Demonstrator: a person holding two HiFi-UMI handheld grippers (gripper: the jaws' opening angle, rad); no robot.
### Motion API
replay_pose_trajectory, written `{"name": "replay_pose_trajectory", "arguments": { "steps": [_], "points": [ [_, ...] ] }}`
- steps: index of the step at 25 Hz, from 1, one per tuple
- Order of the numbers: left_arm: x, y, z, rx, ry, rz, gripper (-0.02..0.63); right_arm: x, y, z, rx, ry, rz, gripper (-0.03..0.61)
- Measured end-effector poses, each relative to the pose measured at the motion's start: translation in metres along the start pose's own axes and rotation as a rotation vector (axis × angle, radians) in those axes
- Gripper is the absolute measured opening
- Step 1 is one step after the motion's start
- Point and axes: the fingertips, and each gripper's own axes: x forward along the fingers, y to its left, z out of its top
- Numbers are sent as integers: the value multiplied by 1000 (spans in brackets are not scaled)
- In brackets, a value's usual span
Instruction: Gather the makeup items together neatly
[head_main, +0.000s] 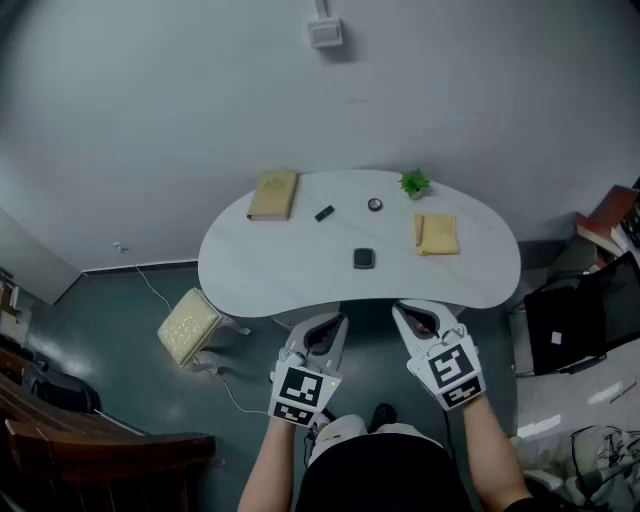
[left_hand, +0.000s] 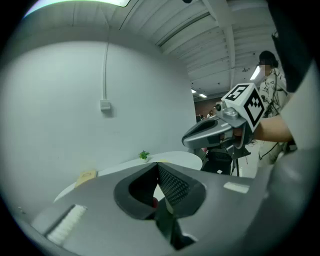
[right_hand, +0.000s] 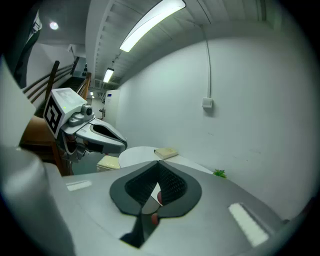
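A white kidney-shaped table carries the items. A black square compact lies near its middle, with a small black stick and a round compact farther back. A yellow pouch lies at back left, a yellow folded cloth at right. My left gripper and right gripper hover side by side just off the table's near edge. Both are shut and hold nothing. In the left gripper view the jaws meet; in the right gripper view the jaws meet too.
A small green plant stands at the table's back edge. A yellow-cushioned stool sits on the floor at left, with a cable beside it. A wooden chair is at bottom left. A black case is at right.
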Motion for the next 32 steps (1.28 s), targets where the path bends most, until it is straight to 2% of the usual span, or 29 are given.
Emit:
{"name": "replay_pose_trajectory", "arguments": {
  "steps": [7,13,21,26,32],
  "points": [
    [-6,-4,8,-14,7,6,0,-6,9,0,-46,24,0,9],
    [-11,-9,10,-9,5,-5,0,-11,15,3,-36,-17,-7,11],
    [-13,-22,15,4,0,-25,0,-19,20,-4,-55,10,-2,15],
    [-13,-28,12,5,-3,-61,9,-18,23,-12,-53,35,2,61],
    [-7,-27,-1,38,24,-89,94,-7,28,-22,-56,75,42,137]
  ]
}}
